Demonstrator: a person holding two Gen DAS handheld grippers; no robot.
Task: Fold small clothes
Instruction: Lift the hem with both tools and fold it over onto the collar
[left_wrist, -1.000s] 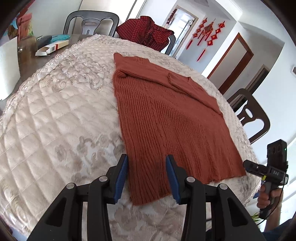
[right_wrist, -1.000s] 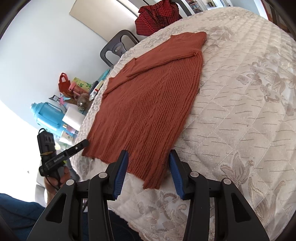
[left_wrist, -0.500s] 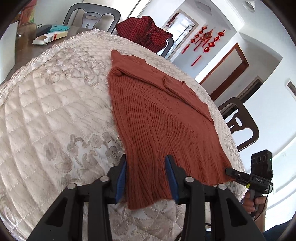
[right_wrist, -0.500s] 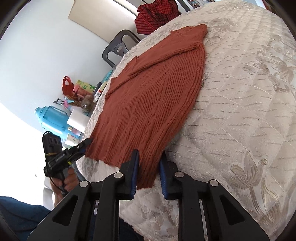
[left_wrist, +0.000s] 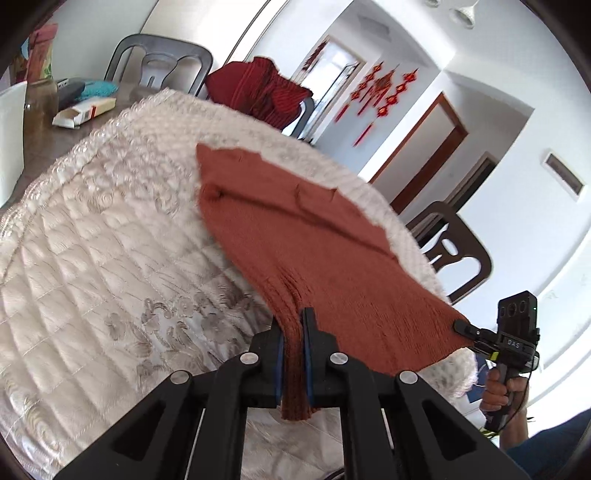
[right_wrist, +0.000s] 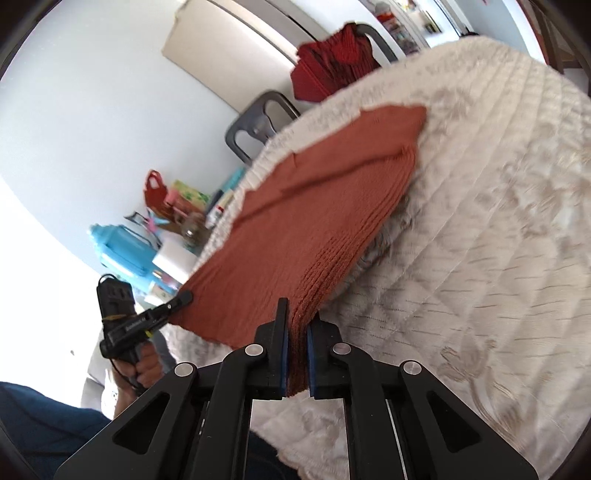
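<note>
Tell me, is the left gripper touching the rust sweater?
Touching. The left wrist view shows the left gripper shut on the rust sweater, its hem bunched between the blue pads.

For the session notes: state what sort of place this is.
Most likely a home's dining room: a table under a quilted cover, dining chairs around it, red festive ornaments on the wall, and household clutter like a blue jug.
</note>
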